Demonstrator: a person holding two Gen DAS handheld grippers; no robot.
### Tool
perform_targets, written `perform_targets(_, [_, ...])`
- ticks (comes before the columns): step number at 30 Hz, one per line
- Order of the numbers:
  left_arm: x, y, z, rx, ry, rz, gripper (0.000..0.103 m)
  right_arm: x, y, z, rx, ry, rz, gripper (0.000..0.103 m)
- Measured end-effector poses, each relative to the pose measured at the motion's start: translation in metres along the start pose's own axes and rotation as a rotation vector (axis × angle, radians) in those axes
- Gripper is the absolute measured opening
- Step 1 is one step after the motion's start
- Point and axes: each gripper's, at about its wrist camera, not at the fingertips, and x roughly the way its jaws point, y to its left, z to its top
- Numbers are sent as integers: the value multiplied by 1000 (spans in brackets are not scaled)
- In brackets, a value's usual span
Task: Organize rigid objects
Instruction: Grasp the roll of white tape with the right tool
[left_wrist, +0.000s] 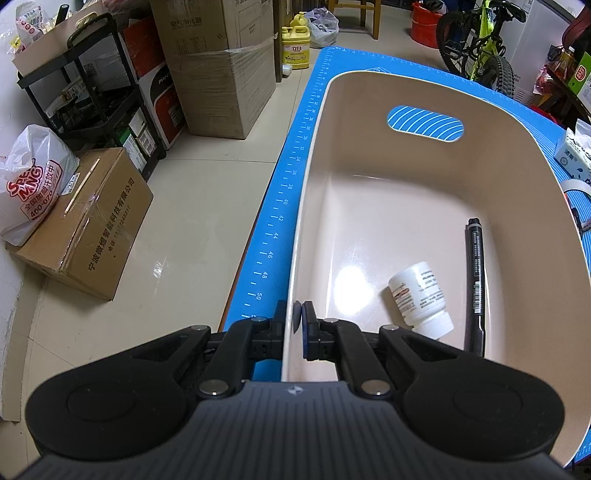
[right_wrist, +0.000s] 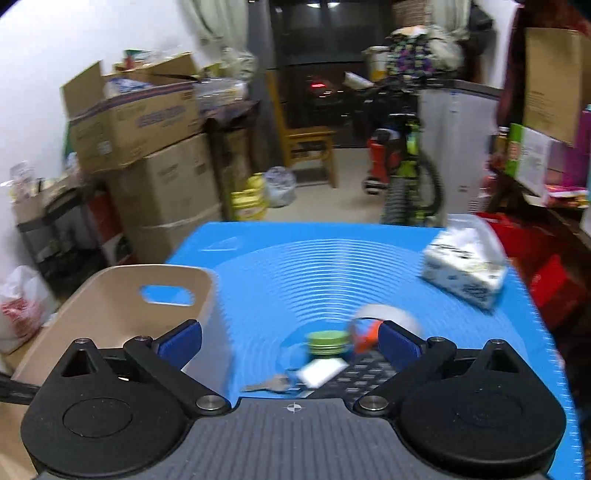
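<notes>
A beige plastic bin (left_wrist: 369, 110) stands on the blue mat (left_wrist: 291, 184). Inside it lie a white pill bottle (left_wrist: 419, 297) and a black marker (left_wrist: 474, 280). My left gripper (left_wrist: 297, 317) is shut on the bin's near-left rim. My right gripper (right_wrist: 290, 339) is open and empty above the mat, right of the bin (right_wrist: 122, 295). In front of it lie a green round lid (right_wrist: 327, 341), a tape roll (right_wrist: 388, 315) with something orange, a black calculator (right_wrist: 354, 376), a key (right_wrist: 269, 384) and a small white card (right_wrist: 321, 371). This view is blurred.
A tissue pack (right_wrist: 465, 266) lies at the mat's back right. Cardboard boxes (left_wrist: 88, 221), a black shelf (left_wrist: 92, 92) and bags stand on the floor to the left. A bicycle (right_wrist: 406, 173) and a wooden chair (right_wrist: 310, 147) stand beyond the table.
</notes>
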Motion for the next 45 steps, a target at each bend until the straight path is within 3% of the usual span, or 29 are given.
perform_targets(11, [0,1,-1,1,0,1,9,38,-55,-18,7,59,-86,101])
perform_targets(21, [0,1,-1,2,0,1,9,90,-65,-13,-155,114,-116,101])
perform_targets(25, [-1,4,-1,-2,1,-5,9,109,-72,-12,-164,139,-115,97])
perform_targets(32, [-1,4,-1,3,2,0,9,131,-77,-3,-187,136,-76,79])
perform_targets(34, [-1,4,-1,3,2,1,9,134,-78,0,-185,143,-68,65])
perform_targets(35, [-1,4,-1,4,2,1,9,136,-78,2,-182,147,-57,49])
perform_targets(36, [-2,4,-1,5,2,2,9,136,-78,3,-180,147,-62,39])
perform_targets(41, [-1,2,0,7,3,6,9,125,-76,-2,-213,122,-125,35])
perform_targets(43, [-1,2,0,8,3,6,9,114,-79,-2,-183,86,-160,34])
perform_targets(45, [-1,2,0,6,3,5,9,104,-85,0,-123,83,-138,33])
